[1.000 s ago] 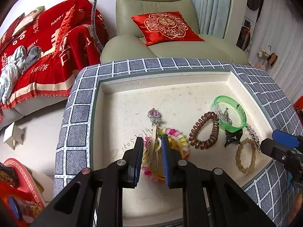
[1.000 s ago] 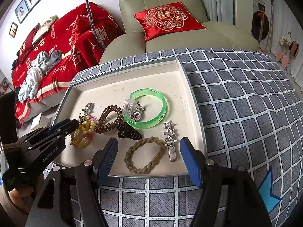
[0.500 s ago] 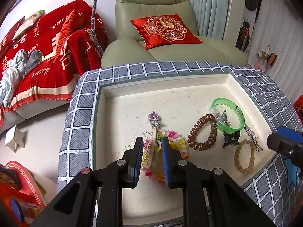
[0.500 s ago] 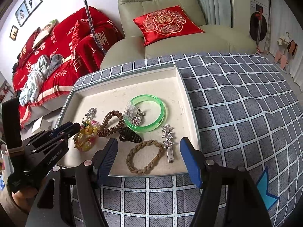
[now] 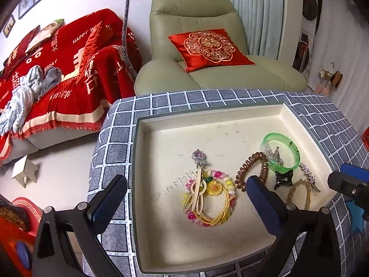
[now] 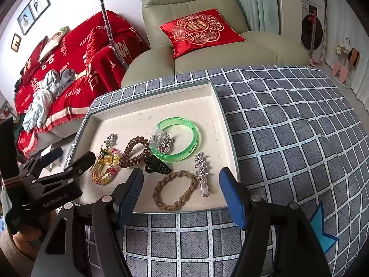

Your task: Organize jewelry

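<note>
— Since both tools sit at the near edge, what are they doing?

— The left gripper (image 5: 186,198) is spread wide and carries nothing; the beaded bracelet bundle (image 5: 208,197) lies on the tray floor between its fingers, apart from both. The right gripper (image 6: 181,192) is equally wide and empty, framing the braided band (image 6: 175,190).

— Why everything in one tray (image 6: 152,87)?

— It looks like the collecting spot: the pieces line up across its near half. Just past the band are the star clip (image 6: 201,166) and black claw clip (image 6: 158,165), then the brown coil tie (image 6: 135,153), with the green bangle (image 6: 176,142) farthest, a heart charm (image 6: 164,147) inside it.
</note>
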Demonstrator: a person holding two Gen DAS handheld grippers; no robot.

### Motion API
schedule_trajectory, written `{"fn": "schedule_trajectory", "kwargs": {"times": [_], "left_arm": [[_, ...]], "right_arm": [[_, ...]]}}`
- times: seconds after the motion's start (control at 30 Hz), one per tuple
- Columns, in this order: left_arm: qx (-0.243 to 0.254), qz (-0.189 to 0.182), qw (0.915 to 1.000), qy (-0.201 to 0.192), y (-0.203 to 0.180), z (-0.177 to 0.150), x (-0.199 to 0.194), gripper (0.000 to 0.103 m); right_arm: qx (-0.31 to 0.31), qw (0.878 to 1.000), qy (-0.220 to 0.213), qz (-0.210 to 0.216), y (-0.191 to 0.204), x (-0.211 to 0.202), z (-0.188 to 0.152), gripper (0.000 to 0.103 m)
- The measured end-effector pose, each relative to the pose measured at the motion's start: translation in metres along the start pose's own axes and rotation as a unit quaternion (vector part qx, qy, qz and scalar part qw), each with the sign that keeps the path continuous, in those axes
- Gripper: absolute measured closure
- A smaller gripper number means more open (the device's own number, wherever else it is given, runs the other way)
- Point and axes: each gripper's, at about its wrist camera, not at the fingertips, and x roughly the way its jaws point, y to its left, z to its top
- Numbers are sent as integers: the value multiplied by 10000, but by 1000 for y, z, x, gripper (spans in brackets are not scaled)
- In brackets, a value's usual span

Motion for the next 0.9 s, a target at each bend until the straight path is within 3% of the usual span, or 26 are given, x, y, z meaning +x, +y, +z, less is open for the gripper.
{"fn": "schedule_trajectory", "kwargs": {"times": [0.1, 0.2, 0.4, 0.63, 0.9], "left_arm": [[66, 9, 10000, 22, -1, -3, -2, 0], [122, 82, 9999, 30, -2, -9, -5, 0], [49, 104, 9999, 67, 3, -17, -12, 0], [-77, 111, 9999, 46, 7, -29, -26, 0], [-167, 214, 9996, -110, 4, -42, -47, 0]], "right_arm": [[-31, 10000, 2, -36, 0, 0, -1, 31], [-82, 9999, 8, -103, 2, 0, -3, 22], [-240, 9994, -100, -227, 8, -2, -6, 18], [-501, 9969, -507, -338, 19, -12, -16, 16], [-636, 9961, -463, -399, 26, -13, -28, 16]]}}
